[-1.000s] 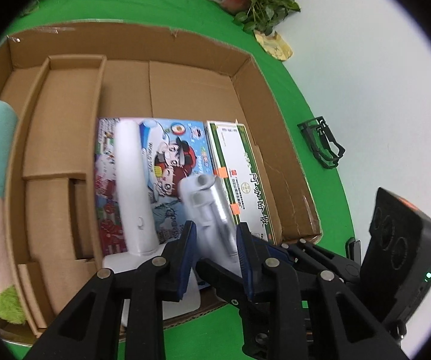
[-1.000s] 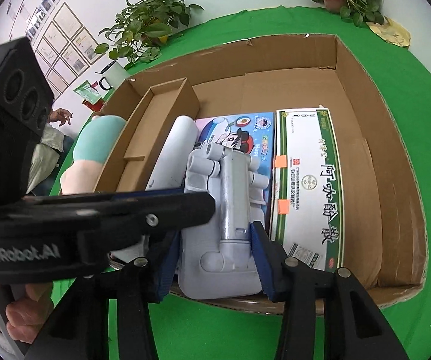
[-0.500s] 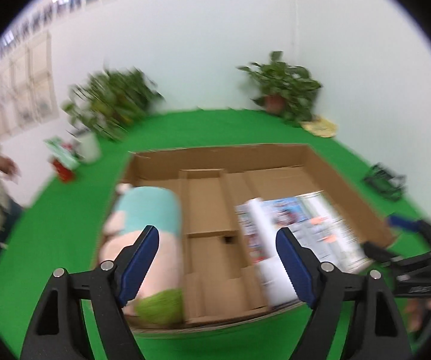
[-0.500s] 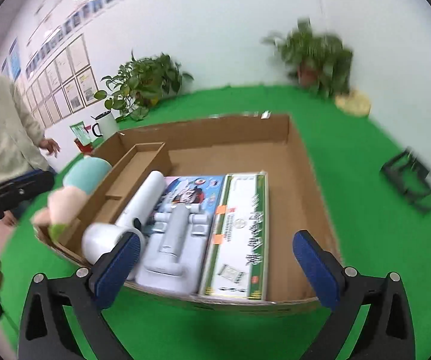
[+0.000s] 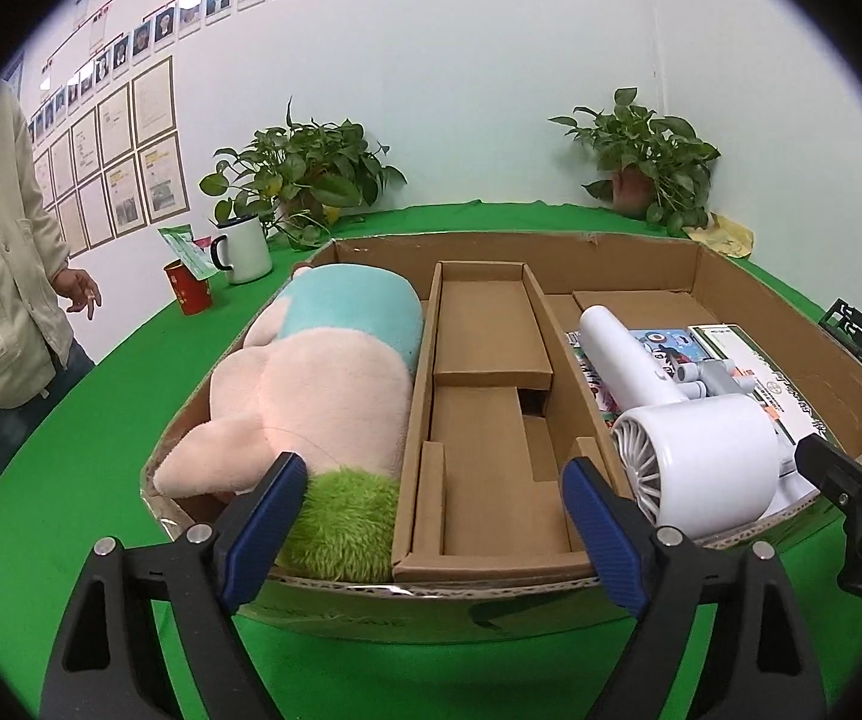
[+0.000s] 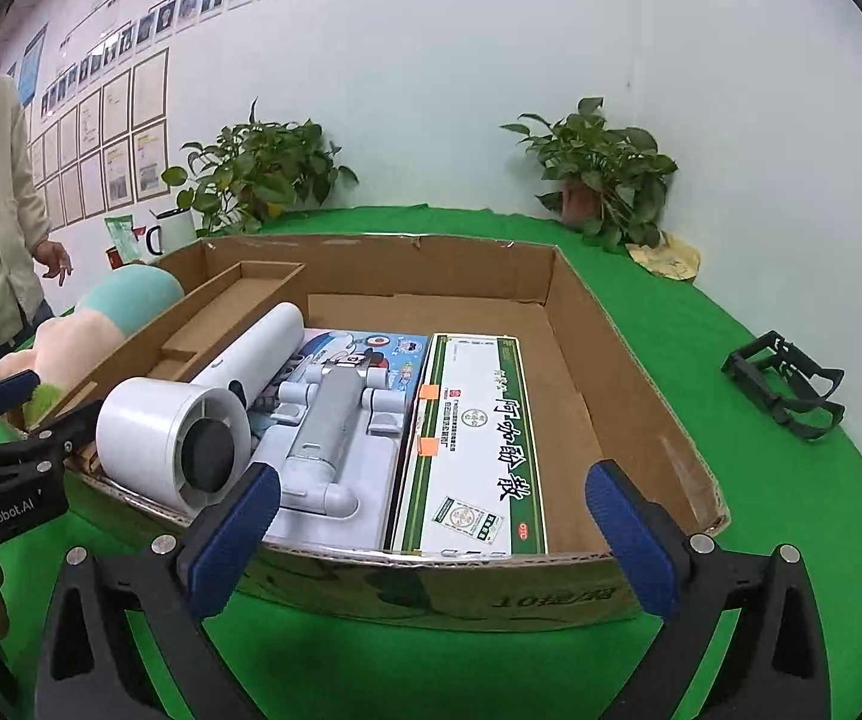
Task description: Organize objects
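Right, both claws are clear of the load. Green tabletop (image 6: 730, 360) carries the open cardboard box (image 6: 628, 360), and everything of the task's that I can see sits inside it.

Contents, big to small:
- plush toy (image 5: 317, 384), pink/teal/green, fills the left bay
- cardboard insert tray (image 5: 490, 420) in the middle, nothing in it
- green-and-white carton (image 6: 478, 438) lying flat, right of centre
- white hair dryer (image 6: 191, 420) lying on the cartoon-printed box (image 6: 371, 345), barrel end at the near wall
- grey plastic part (image 6: 335, 438) just beside the dryer, touching the carton's left edge

Left claw (image 5: 431, 516): spread wide, nothing between the pads; jaws have just been opening. It hangs at the near wall, in front of the insert tray. Right claw (image 6: 431, 528): spread to full width, nothing between the pads, just opened too, in front of the carton.

Step, as I read it: grey part placed, release done, between picks. Only loose item I see outside the box is the black wire holder (image 6: 784, 384), far right on the tabletop. If it belongs in, the next move calls for the right claw to swing right, drop over it, close on a bar. Free floor along the box's right wall would take it.
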A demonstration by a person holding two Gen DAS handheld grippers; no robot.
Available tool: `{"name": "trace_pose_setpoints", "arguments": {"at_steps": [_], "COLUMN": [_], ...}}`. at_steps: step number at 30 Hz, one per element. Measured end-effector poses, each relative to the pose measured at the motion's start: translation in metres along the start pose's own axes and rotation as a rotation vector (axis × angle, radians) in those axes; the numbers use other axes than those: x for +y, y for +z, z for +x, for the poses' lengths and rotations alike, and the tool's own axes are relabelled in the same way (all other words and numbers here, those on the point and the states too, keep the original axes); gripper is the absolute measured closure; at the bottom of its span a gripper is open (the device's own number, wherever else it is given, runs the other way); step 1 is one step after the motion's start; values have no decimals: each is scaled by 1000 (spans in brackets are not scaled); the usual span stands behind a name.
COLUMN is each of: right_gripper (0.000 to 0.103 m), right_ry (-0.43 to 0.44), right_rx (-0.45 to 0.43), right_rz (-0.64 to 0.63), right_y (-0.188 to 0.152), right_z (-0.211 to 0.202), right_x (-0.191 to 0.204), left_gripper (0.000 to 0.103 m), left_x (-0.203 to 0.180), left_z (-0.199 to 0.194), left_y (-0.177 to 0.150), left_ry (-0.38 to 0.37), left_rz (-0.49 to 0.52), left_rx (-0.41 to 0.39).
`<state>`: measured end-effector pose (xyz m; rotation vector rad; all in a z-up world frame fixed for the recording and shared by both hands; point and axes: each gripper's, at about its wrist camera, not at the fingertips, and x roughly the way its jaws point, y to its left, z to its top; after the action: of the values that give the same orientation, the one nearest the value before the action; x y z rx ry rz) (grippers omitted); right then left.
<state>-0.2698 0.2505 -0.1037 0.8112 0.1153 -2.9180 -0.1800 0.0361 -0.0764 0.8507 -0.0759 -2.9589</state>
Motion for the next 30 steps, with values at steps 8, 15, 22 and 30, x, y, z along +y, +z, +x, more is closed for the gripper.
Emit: {"name": "trace_pose_setpoints", "arguments": {"at_steps": [8, 15, 22, 30], "right_gripper": [0, 0, 0, 0], "right_ry": [-12, -12, -13, -13], "right_rx": [7, 7, 7, 8], "right_rz": [15, 16, 16, 17], "right_y": [2, 2, 2, 2], "right_z": [3, 2, 2, 2], "right_x": [-1, -1, 0, 0], "left_gripper": [9, 4, 1, 1], "left_x": [1, 3, -7, -7], "left_z": [3, 8, 9, 9], "left_y": [-1, 5, 2, 3], "left_ry": [2, 15, 41, 41], "left_rz": [3, -53, -72, -66], "left_rx": [10, 20, -9, -4]}}
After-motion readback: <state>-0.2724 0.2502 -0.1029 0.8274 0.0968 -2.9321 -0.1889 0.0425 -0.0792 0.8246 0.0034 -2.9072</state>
